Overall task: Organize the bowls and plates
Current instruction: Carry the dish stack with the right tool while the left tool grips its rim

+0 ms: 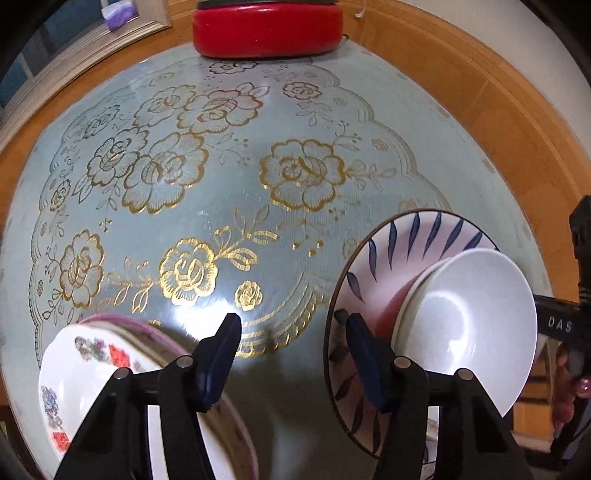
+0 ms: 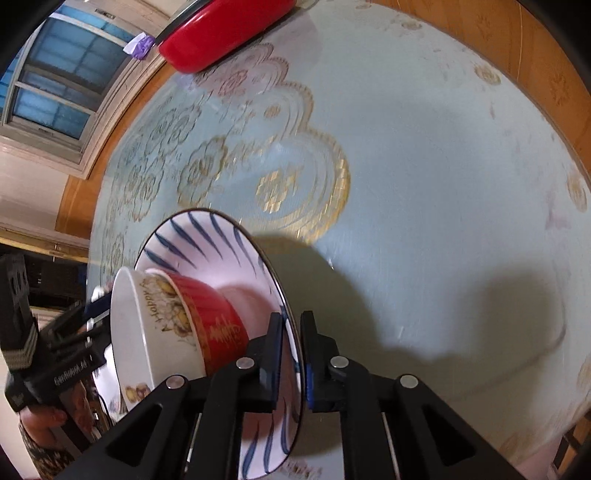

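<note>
A white plate with blue leaf strokes (image 2: 221, 254) stands on edge, and my right gripper (image 2: 291, 365) is shut on its rim. Two stacked bowls sit in it: a white one (image 2: 147, 332) with "Happy" lettering inside a red one (image 2: 221, 317). In the left wrist view the same plate (image 1: 391, 254) and white bowl (image 1: 469, 321) are at the right. My left gripper (image 1: 291, 362) is open, with its right finger (image 1: 369, 354) in front of the plate. A floral white bowl (image 1: 85, 376) sits at lower left behind my left finger.
The round table (image 1: 258, 221) has a pale blue cloth with gold flowers and a wooden rim. A red round container (image 1: 267, 29) stands at the far edge; it also shows in the right wrist view (image 2: 221, 33). A window (image 2: 55, 81) is beyond.
</note>
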The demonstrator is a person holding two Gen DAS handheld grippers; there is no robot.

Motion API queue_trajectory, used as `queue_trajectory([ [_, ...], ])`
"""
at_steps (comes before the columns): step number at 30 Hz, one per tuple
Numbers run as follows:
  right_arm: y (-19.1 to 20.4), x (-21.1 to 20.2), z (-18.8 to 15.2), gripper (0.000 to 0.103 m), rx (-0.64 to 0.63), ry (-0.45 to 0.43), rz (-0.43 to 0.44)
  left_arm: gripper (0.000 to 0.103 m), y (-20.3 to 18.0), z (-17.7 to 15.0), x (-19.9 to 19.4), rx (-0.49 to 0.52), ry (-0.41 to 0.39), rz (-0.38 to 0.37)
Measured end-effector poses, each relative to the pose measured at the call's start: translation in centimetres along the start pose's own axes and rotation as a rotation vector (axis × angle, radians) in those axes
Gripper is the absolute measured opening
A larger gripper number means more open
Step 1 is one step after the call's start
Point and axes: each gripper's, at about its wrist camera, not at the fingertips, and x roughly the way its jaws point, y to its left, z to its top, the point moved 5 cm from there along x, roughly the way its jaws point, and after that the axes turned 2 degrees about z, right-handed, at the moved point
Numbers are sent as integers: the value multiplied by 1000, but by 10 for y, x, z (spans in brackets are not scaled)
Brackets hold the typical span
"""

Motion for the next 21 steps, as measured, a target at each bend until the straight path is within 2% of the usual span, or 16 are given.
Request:
queue_trajectory([
  [4,-10,1,29,10,-8,-22,10,60,-6,16,5,-36,-28,10],
  [6,-15,0,38,11,-12,-32,24,64,-6,21,9,-63,-38,-11],
  [9,-24,-1,41,13,-1,-42,52,75,-2,22,15,-115,-50,-38],
  [11,-30,-2,39,20,1,-33,58,81,2,20,18,-152,-48,-59],
  [14,-30,-3,33,20,-43,-22,80,84,6,18,23,-208,-43,-104],
  [21,-28,-3,27,20,-128,-38,116,84,4,22,20,-142,-125,-92],
])
